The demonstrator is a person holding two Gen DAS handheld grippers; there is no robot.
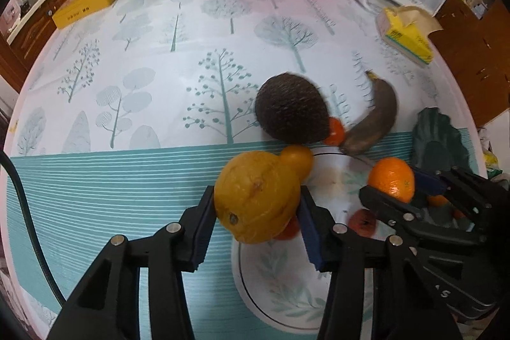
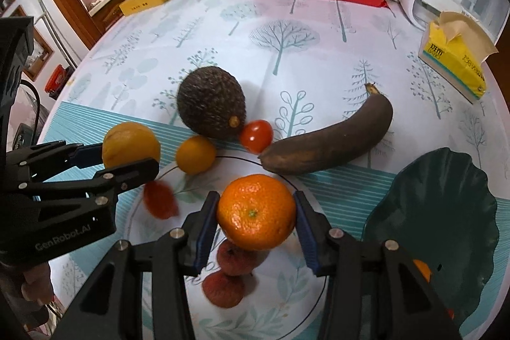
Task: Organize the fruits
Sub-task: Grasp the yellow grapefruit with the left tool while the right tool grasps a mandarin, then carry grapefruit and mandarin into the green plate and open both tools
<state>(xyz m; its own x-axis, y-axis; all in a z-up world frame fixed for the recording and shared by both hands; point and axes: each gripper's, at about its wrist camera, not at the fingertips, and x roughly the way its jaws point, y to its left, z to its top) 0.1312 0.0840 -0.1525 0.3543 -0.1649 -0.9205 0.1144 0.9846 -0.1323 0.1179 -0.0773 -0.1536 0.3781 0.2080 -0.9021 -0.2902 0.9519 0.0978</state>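
Gripping a yellow citrus (image 1: 255,196) at lower centre, the left gripper (image 1: 255,212) clamps it above the white plate (image 1: 280,301), probably to sort it elsewhere; it points steeply down. In the right wrist view, the right gripper (image 2: 255,222) pinches an orange (image 2: 256,211) over that plate, angled downward, the green leaf dish (image 2: 446,212) at lower right.

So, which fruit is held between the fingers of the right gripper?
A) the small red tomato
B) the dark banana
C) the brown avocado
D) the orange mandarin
D: in the right wrist view the right gripper has its blue pads against both sides of the orange mandarin, above the white plate.
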